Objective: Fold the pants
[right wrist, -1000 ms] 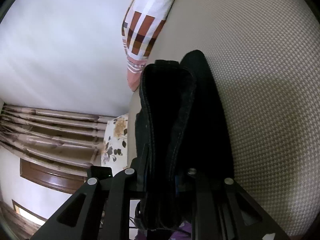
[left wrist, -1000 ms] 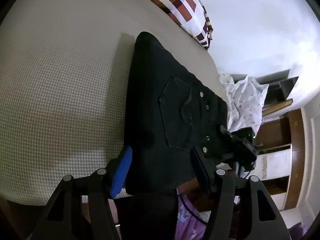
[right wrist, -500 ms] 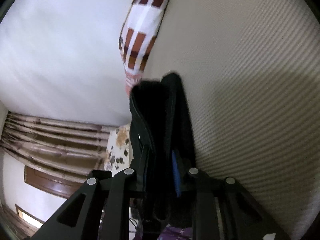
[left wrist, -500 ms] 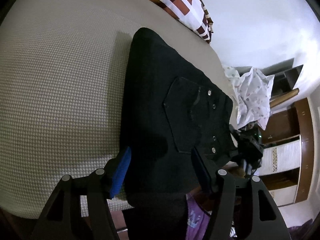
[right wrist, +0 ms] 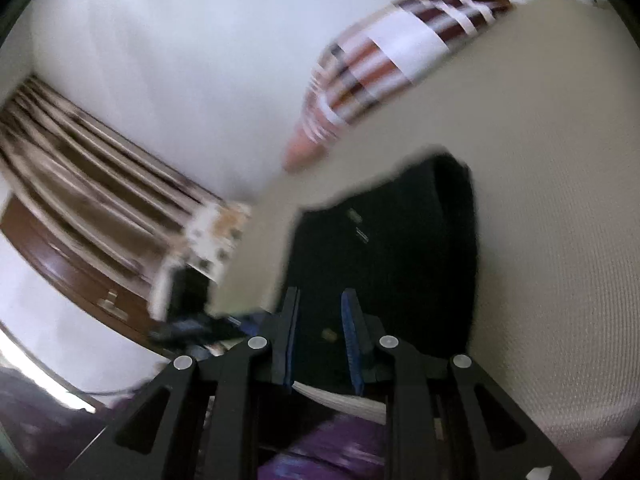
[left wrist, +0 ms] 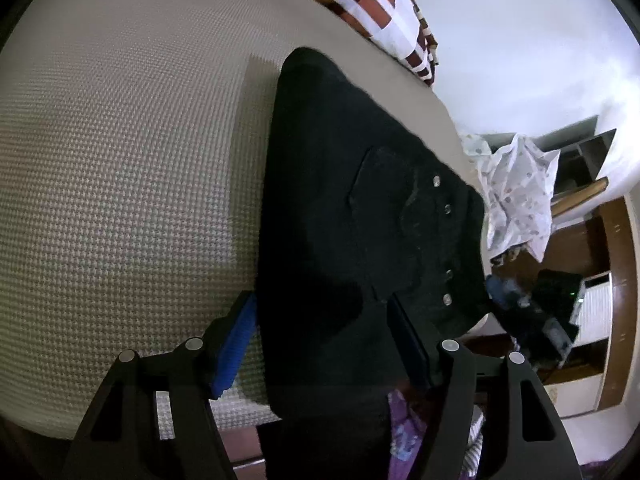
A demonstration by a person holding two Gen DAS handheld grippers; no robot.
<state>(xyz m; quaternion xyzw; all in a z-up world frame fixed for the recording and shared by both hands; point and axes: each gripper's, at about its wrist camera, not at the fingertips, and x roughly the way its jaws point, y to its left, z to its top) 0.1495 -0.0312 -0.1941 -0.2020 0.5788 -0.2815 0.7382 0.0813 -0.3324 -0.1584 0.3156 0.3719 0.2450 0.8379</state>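
The folded black denim pants (left wrist: 360,220) are seen lying flat on the beige woven-textured mattress (left wrist: 120,160), stretching ahead of the left gripper (left wrist: 324,340), whose blue-padded jaws are spread wide on either side of the near edge of the fabric; whether either pad touches the cloth cannot be told. Only in the left wrist view are a stitched back pocket and a row of small metal rivets (left wrist: 447,209) made out, just ahead of the jaw on the right of the frame. In the right wrist view, which is blurred, the same pants (right wrist: 400,248) are shown as a dark slab ahead of the right gripper (right wrist: 320,328), whose jaws are parted with a narrow gap and nothing gripped between them; the near edge of the fabric is seen through that gap. A brown, red and white checked pillow (left wrist: 372,12) is found beyond the far end of the pants in both views (right wrist: 384,60). Only the right wrist view takes in striped brown-and-cream curtains (right wrist: 80,168), left of the jaws, against a white wall (right wrist: 180,40). Only the left wrist view takes in a crumpled white patterned cloth (left wrist: 516,196) and dark wooden shelving (left wrist: 616,300), right of the jaws, past the mattress edge. Purple fabric (left wrist: 404,428) is seen below the grippers in both views.
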